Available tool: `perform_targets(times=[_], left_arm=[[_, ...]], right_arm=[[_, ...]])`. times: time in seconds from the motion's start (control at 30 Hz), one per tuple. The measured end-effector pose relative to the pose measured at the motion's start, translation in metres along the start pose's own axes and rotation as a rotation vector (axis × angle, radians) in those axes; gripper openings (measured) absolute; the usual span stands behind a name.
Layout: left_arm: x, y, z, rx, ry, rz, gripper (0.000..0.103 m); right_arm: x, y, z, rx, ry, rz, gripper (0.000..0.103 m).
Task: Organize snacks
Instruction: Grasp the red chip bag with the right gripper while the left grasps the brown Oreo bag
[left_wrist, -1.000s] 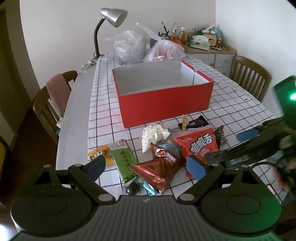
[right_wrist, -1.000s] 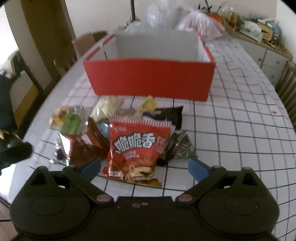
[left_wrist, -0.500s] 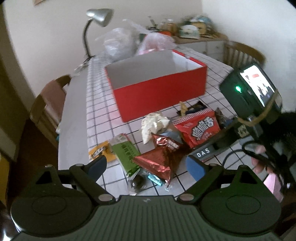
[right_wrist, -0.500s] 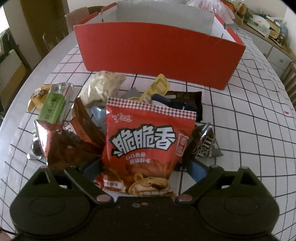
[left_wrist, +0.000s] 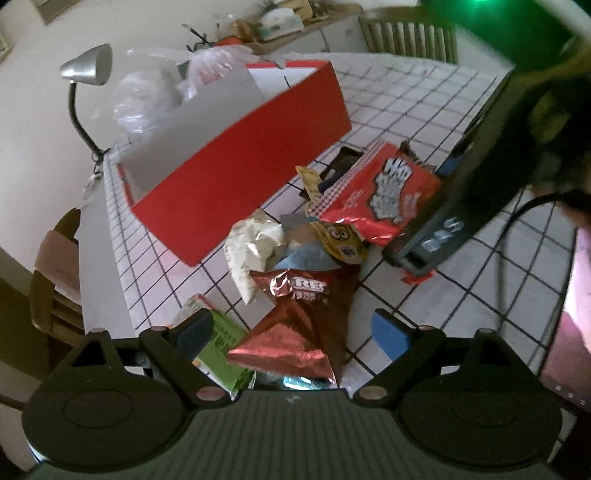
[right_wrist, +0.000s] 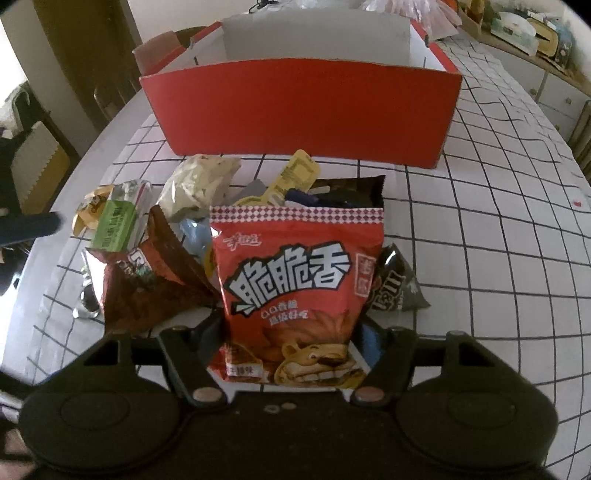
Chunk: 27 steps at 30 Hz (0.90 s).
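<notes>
Right tongs (right_wrist: 291, 332) clamp a glossy red snack bag (right_wrist: 295, 280); left tongs (left_wrist: 291, 332) gape.

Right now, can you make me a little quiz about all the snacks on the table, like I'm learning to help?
1. True or false: the big red cardboard box already has snacks showing inside it.
2. Which gripper has its fingers on either side of the large red crisp bag with white letters? A) left gripper B) right gripper
3. Fill the gap: the shiny dark red foil packet lies between the open fingers of the ____ gripper.

Key:
1. False; only bare grey inner walls show, and the floor is hidden.
2. B, the right gripper, closed against the bag.
3. Left; the left gripper touches nothing.
</notes>
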<state>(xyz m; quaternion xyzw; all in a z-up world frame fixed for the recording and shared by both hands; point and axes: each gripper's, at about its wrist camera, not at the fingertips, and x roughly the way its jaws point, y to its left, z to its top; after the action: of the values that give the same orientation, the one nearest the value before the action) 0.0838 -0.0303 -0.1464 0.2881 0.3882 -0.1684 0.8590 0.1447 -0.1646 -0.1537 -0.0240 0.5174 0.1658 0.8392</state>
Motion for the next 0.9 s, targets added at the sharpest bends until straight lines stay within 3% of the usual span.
perform_targets(times=[0.23, 0.37, 0.57, 0.9], left_arm=[[0.033, -0.003, 0.004, 0.033, 0.082, -0.021, 0.069], [0.039, -0.005, 0.006, 0.048, 0.100, -0.034, 0.065], [0.041, -0.004, 0.010, -0.001, 0.120, -0.046, 0.047], [0.029, 0.014, 0.012, -0.189, 0.123, -0.073, 0.045]], right_arm=[[-0.013, -0.011, -0.005, 0.023, -0.005, 0.038, 0.071], [-0.015, -0.012, -0.006, 0.027, -0.007, 0.048, 0.071], [-0.019, -0.012, -0.006, 0.024, -0.020, 0.045, 0.071], [-0.031, -0.009, -0.003, 0.015, -0.047, 0.032, 0.071]])
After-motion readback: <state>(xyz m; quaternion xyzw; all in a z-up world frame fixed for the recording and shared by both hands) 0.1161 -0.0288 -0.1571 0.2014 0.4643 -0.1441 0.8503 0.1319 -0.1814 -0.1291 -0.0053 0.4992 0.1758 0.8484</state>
